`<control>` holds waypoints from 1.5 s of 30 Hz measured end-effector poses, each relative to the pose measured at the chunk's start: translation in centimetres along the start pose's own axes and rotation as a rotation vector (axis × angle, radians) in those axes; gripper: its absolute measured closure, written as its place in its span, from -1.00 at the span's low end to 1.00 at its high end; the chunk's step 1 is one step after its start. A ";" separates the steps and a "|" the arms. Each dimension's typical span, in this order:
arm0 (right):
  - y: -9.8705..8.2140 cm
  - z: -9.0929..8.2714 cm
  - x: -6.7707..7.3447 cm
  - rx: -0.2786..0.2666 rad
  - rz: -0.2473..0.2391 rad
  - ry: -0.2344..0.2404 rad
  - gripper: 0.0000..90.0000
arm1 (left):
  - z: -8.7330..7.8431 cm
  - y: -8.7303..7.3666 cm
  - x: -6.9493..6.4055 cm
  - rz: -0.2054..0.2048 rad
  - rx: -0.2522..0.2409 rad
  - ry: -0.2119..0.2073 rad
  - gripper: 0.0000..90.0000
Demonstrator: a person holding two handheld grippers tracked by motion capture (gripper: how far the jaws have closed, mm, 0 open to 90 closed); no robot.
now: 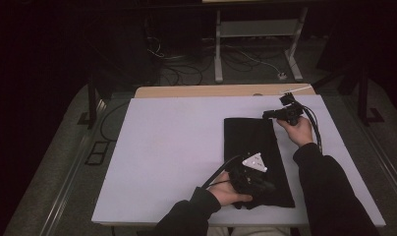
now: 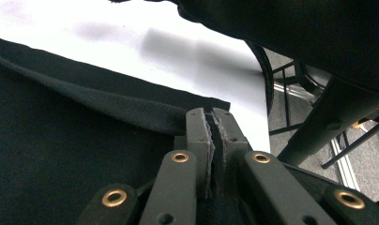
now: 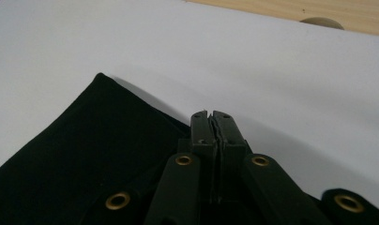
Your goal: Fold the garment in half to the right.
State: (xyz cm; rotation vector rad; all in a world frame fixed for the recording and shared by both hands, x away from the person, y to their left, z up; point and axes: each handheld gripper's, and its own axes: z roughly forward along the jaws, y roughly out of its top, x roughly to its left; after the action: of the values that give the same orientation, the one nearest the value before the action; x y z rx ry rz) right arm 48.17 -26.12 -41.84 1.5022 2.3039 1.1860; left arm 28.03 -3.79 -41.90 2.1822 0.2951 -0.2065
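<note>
A folded black cloth [image 1: 255, 157], matte and rectangular, lay on the white tabletop [image 1: 172, 147]; the left gripper [image 1: 258, 189] pinched its near edge, the right gripper [image 1: 268, 115] its far corner, both clenched.

Black hand-held gripper [image 3: 211, 114] jaws with brass rivets, trailing black cables, dark sleeves [image 1: 329, 191].

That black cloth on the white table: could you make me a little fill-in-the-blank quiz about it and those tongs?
1. The black cloth lies on a ____ table.
2. The left tongs are ____ on the cloth's near edge.
3. The right tongs pinch the cloth's ____ corner in the high view.

Missing words: white; shut; far right
</note>
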 end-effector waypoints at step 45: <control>-6.1 -8.5 0.9 -0.112 -0.013 -0.030 -1.00 | 3.7 3.1 -0.8 0.042 0.099 -0.002 0.90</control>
State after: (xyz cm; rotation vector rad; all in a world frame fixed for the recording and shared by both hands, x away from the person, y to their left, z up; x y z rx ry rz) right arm 39.10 -31.04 -39.97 1.4534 2.1857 1.2583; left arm 28.00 -8.65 -41.41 2.2839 0.2417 -0.2037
